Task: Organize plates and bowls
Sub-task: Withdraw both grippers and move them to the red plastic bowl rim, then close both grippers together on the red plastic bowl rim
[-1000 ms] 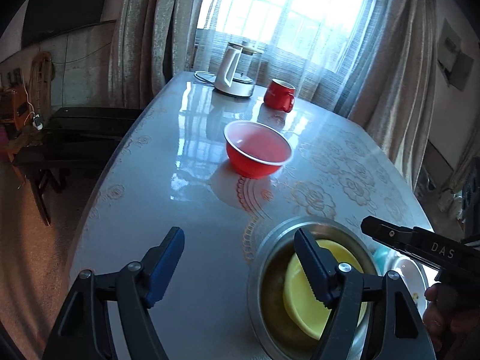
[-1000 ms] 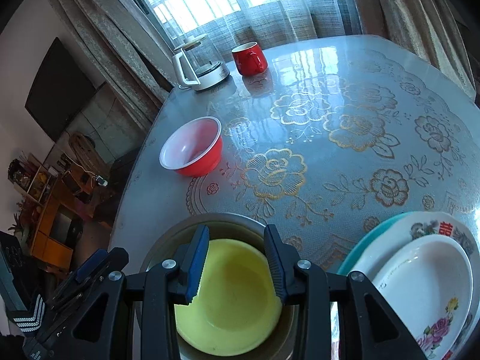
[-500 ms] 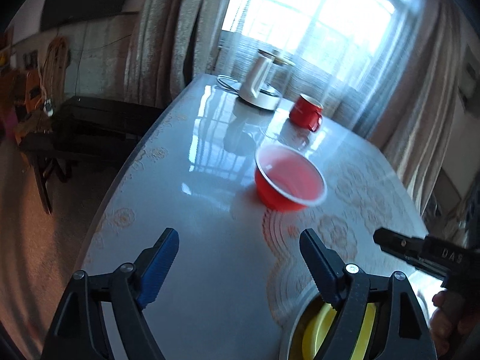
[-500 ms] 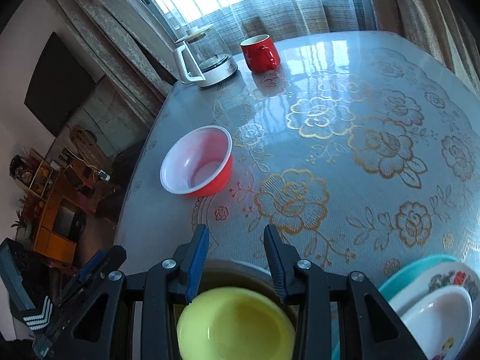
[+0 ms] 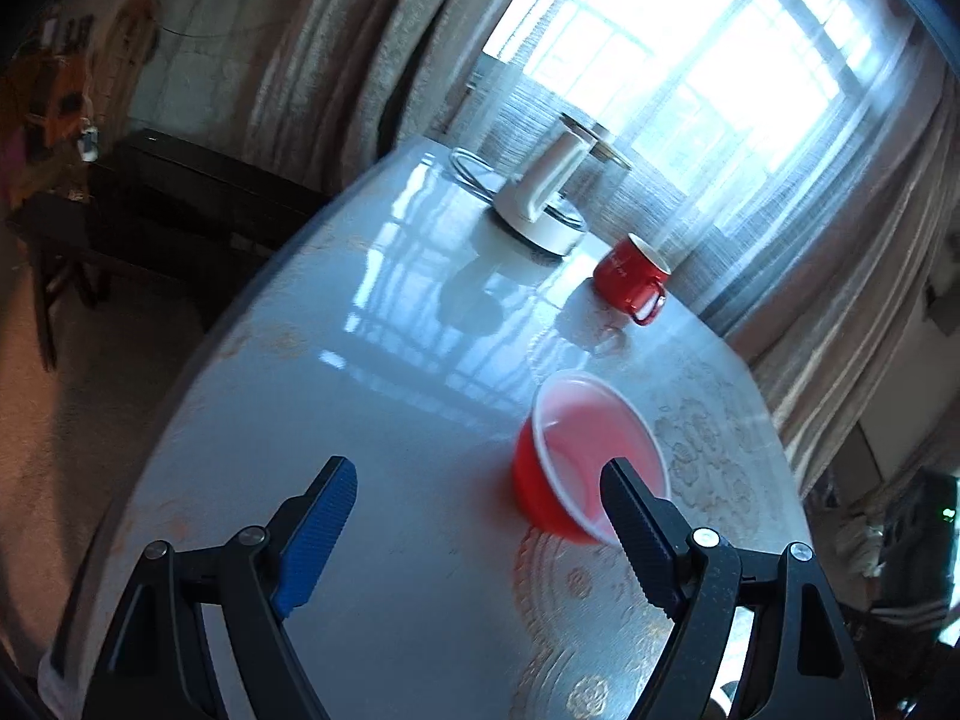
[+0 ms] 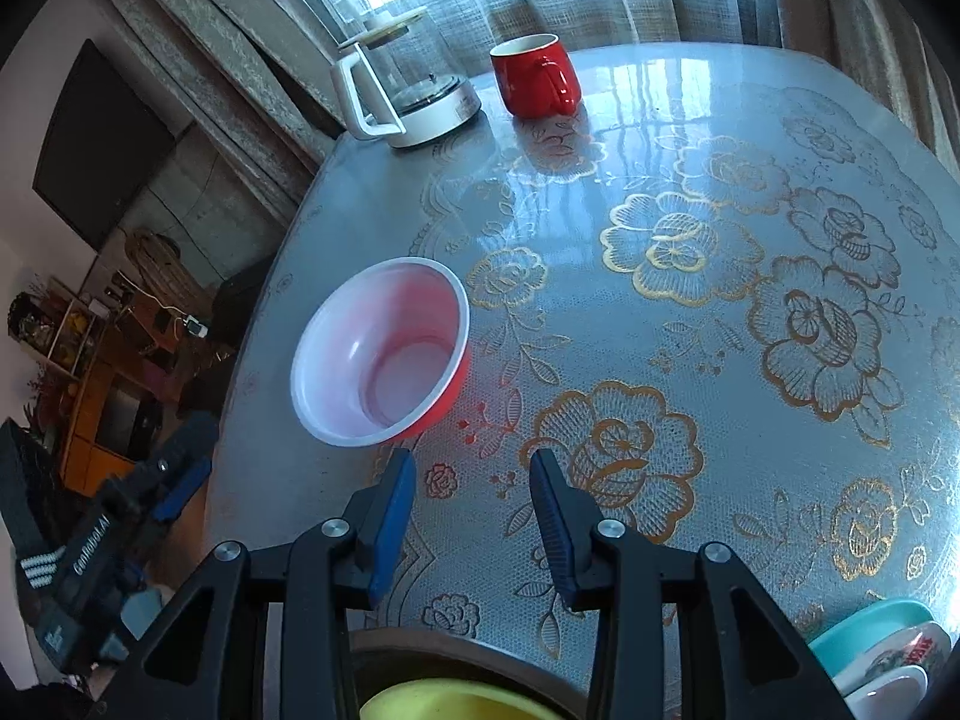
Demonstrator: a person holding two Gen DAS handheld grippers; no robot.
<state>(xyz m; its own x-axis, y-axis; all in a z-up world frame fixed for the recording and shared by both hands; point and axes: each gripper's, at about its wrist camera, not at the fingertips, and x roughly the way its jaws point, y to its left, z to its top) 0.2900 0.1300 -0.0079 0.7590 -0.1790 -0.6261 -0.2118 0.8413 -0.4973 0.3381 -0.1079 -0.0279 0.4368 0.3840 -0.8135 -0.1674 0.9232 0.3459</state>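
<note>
The red bowl stands upright on the desk, left of centre in the right wrist view. The left gripper, jaws just widened and empty, has one finger before its rim. The right gripper hangs partly open, empty, below it. A yellow bowl sits at the bottom edge.

A round table covered in a glossy grey cloth patterned with gold flowers stands before a curtained window. A red bowl with a white inside sits upright near its left edge. At the far side, a white-handled glass kettle stands just beside a red mug. Stacked plates rest at the near right edge, and a yellow bowl sits inside a metal basin at the near edge.
</note>
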